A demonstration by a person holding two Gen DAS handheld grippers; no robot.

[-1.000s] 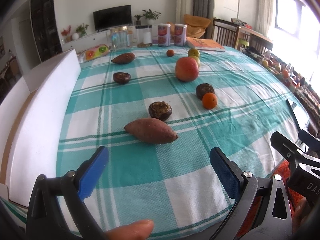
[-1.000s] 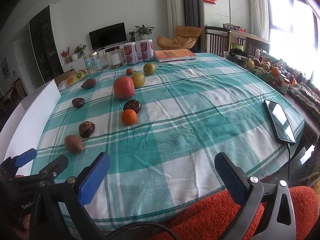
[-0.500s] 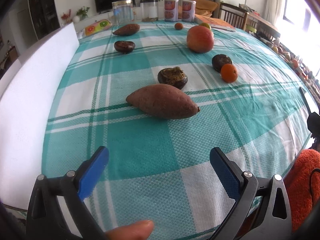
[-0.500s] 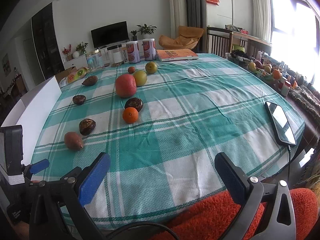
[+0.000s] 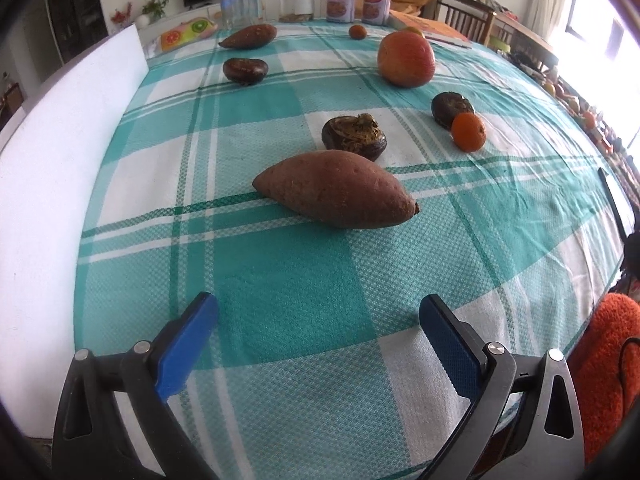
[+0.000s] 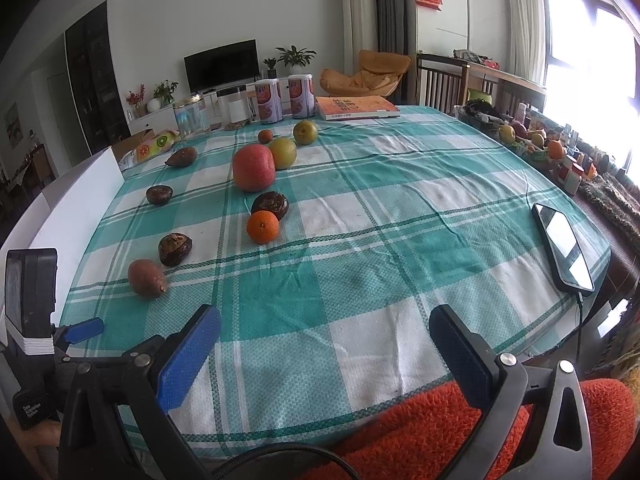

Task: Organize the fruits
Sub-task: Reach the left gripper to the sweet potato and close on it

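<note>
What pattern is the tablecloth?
The tablecloth is teal-and-white plaid with thin dark green lines, clearest in the right wrist view.

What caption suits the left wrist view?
Open left gripper faces a sweet potato lying on the teal checked tablecloth, other produce scattered beyond.

The left wrist camera sits low over the desk, close behind the near sweet potato, facing the far wall. The right wrist camera stands higher and farther back at the desk's near edge, facing the same way. Both share the sweet potato, the small orange and the checked cloth.
</note>
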